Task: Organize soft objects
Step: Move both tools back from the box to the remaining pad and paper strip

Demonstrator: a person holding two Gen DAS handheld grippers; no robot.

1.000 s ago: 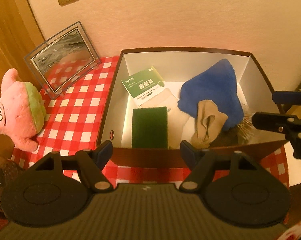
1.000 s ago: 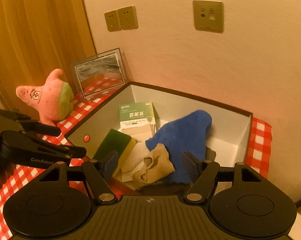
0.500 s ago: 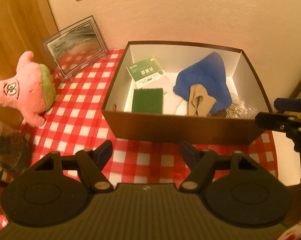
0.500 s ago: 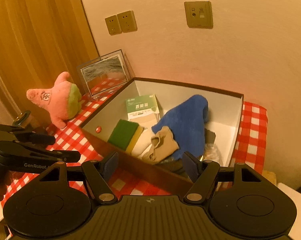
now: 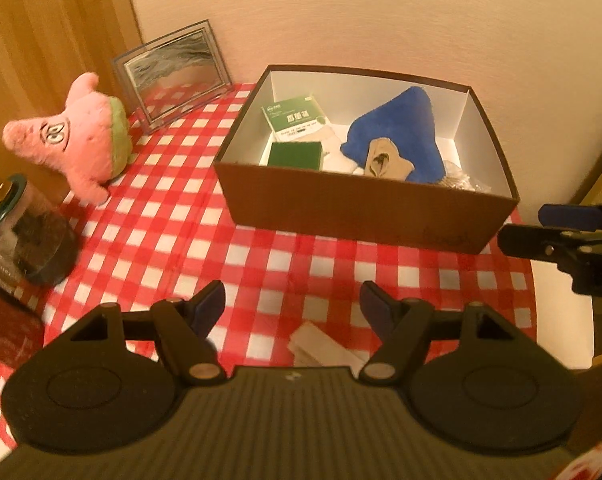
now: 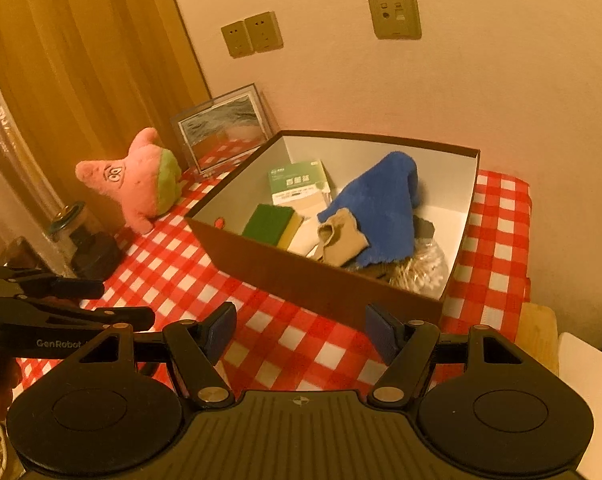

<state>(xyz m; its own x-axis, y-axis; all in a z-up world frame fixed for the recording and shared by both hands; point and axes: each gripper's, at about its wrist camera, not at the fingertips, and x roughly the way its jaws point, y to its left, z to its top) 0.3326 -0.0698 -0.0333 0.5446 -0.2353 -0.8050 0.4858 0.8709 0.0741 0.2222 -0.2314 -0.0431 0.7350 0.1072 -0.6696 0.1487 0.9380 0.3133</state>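
Both grippers hang over the near part of the table, angled down toward the brown box (image 5: 365,210), and neither one carries anything. The left gripper (image 5: 292,306) has its fingers spread wide with only the red-and-white checked tablecloth (image 5: 173,236) showing between them; a pale folded scrap (image 5: 321,346) lies on the cloth just below that gap. The right gripper (image 6: 301,330) is likewise released, blue pads apart, checked cloth in the gap, the box's near corner just beyond.

The box sits on the cloth against the wall, open-topped, white inside. In it the biggest soft thing is a blue fluffy cloth (image 6: 381,200), heaped toward the right half and propped up to a point near the back wall. A beige sock (image 6: 341,236) lies crumpled on the front edge of that cloth. To the left is a green-topped yellow sponge (image 6: 271,224), and behind it a green-and-white packet (image 6: 299,182) lying flat. A clear bag of pale, thin sticks (image 6: 421,270) fills the near right corner.

Outside the box, well to the left, a pink star-shaped plush toy (image 5: 75,138) stands on the cloth. A clear picture frame (image 5: 173,74) leans on the wall behind it, and a glass jar (image 5: 9,216) stands at the table's left edge.
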